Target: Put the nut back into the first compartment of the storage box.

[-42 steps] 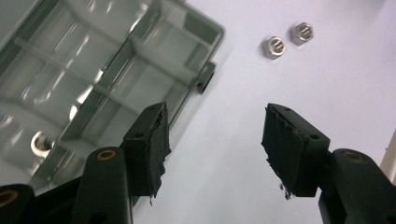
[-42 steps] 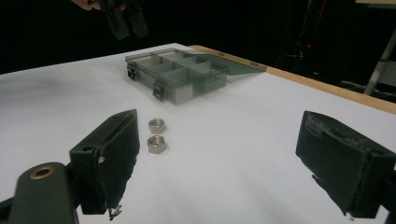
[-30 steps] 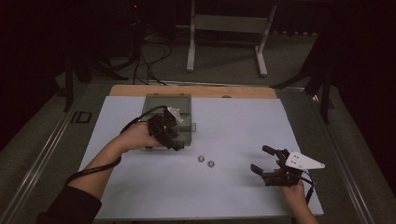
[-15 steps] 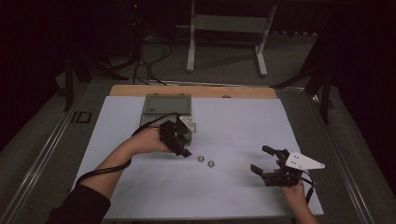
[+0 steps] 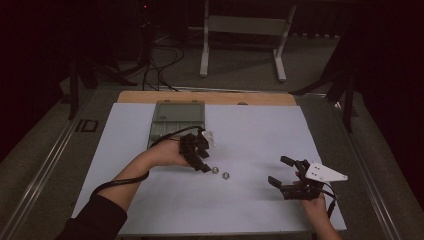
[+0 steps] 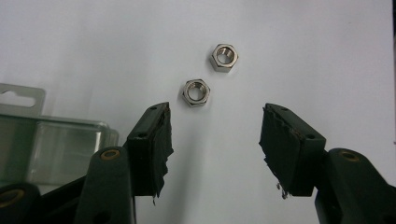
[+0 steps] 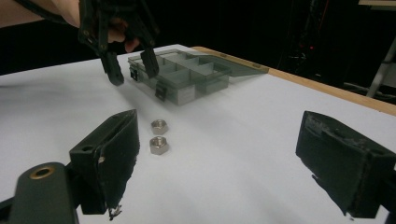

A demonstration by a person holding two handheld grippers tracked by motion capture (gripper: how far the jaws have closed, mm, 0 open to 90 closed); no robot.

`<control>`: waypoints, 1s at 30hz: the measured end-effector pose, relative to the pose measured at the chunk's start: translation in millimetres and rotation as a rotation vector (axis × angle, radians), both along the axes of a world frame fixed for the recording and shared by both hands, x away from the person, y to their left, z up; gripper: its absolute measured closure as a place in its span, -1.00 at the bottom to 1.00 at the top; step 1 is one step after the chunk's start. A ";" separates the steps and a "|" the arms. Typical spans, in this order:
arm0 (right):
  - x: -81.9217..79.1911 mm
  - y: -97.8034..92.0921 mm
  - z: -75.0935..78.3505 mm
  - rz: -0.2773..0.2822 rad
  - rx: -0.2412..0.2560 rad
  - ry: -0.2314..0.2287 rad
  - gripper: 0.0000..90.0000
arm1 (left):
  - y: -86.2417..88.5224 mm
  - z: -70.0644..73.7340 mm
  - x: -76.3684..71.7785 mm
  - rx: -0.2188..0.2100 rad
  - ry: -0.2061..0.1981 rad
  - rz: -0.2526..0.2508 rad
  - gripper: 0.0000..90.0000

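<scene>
Dark surroundings frame a pale sheet (image 5: 150, 200) spread over the table, with a clear plastic organiser box (image 5: 177, 120) lying open near its far edge. Two steel nuts rest on the sheet near its middle, close together but apart: the nearer nut (image 6: 196, 92) lies just ahead of the left gripper (image 6: 215, 135), the farther nut (image 6: 224, 57) a little beyond. Judging by this, the step in hand is the approach for a pick, probably to drop the nuts into a compartment of the box. That left gripper hangs above the sheet between box and nuts, jaws spread wide, holding and touching nothing. The nearer nut sits toward one jaw rather than centred, so the next move calls for shifting sideways to straddle it, lowering until the pads flank its flats, then closing. The right gripper (image 5: 287, 177) rests low, well apart to the side, jaws also spread and empty, pointing toward the nuts.
</scene>
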State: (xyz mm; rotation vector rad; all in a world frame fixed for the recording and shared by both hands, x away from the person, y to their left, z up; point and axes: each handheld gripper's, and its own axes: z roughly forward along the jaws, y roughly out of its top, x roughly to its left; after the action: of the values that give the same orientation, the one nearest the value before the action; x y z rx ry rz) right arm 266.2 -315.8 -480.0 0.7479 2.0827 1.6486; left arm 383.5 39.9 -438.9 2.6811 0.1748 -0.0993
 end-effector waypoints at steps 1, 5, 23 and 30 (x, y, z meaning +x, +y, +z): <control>0.0 0.0 0.0 0.000 0.000 0.000 -0.70 | -1.4 -2.2 0.2 0.004 -0.011 -0.009 -0.02; -0.1 -0.1 0.0 0.000 0.001 0.000 -0.70 | -6.6 -10.4 1.1 0.007 -0.012 -0.026 0.02; 0.1 -0.5 0.0 0.006 0.008 0.003 -0.70 | -34.4 -37.6 5.9 0.083 -0.031 -0.058 0.07; 0.1 -0.7 0.0 0.008 0.010 0.003 -0.70 | -39.5 -47.9 8.4 0.113 -0.013 -0.087 0.26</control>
State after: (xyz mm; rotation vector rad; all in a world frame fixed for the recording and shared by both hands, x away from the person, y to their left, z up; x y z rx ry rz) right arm 266.4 -316.4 -480.0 0.7464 2.0836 1.6639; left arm 391.9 0.4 -486.8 2.8015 0.0605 -0.1012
